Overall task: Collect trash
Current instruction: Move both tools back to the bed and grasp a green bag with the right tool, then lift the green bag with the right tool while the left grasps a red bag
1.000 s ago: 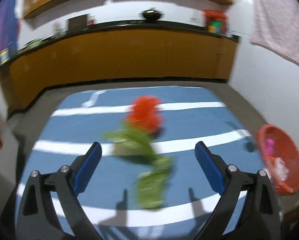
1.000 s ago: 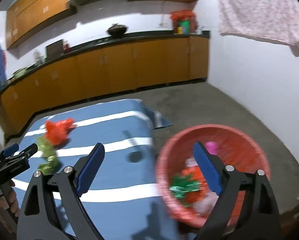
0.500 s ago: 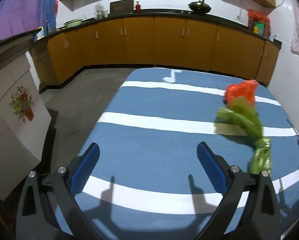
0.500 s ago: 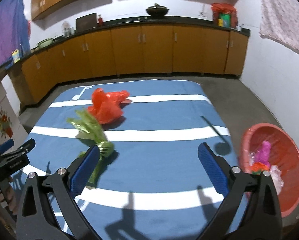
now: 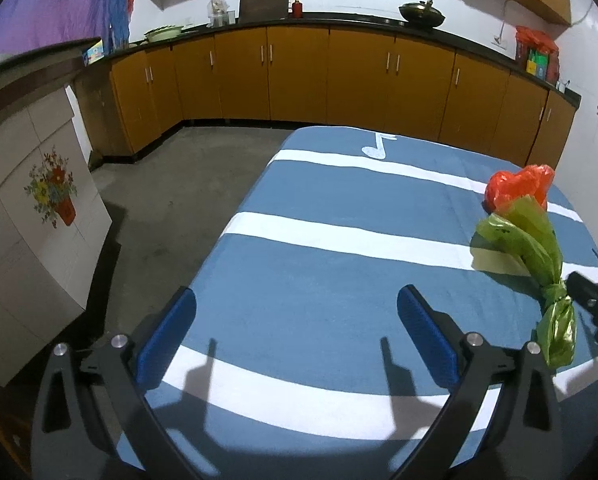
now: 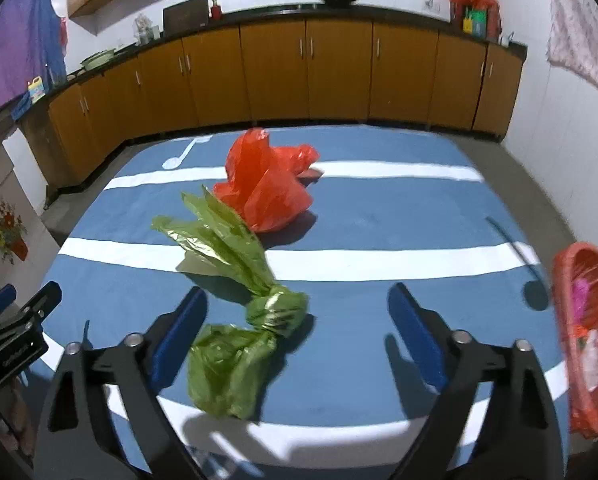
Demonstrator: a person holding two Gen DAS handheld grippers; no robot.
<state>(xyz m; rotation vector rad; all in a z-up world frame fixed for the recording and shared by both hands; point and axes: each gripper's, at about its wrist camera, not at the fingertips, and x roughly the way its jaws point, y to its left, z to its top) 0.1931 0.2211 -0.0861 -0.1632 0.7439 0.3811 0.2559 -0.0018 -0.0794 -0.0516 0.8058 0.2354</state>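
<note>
So both claws were over a blue cloth w/ white stripes (image 6: 379, 216) spread flat, a white music note printed near its far end.

Left gripper (image 5: 297, 320) was spread as wide as it goes, having opened a bit more just then, nothing between the blue pads, just bare cloth under it. It sat over the near left part of the cloth, trash well off to its right.

Right gripper (image 6: 297, 316) was wide too, but its jaws had just been closing in a little. The crumpled green plastic bag (image 6: 239, 304), knotted in the middle, lay between its fingers, closer to the left one. Pads weren't pressing on it afaict, so nothing gripped.

Trash on the cloth: that green bag, loose end fanned out toward the far side, fat end nearest the camera. Right behind it, touching or just about, was a scrunched red-orange plastic bag (image 6: 267, 188), sitting around the middle of the cloth. From the left cam both showed at the right edge, green bag (image 5: 539, 264) in front of the red one (image 5: 519, 188).

A red plastic basket (image 6: 587, 336) was off the right edge of the cloth, some pink and white bits already in it.

Bg: orange-brown cabinets (image 5: 299, 76) w/ a dark countertop along the wall, grey floor.
</note>
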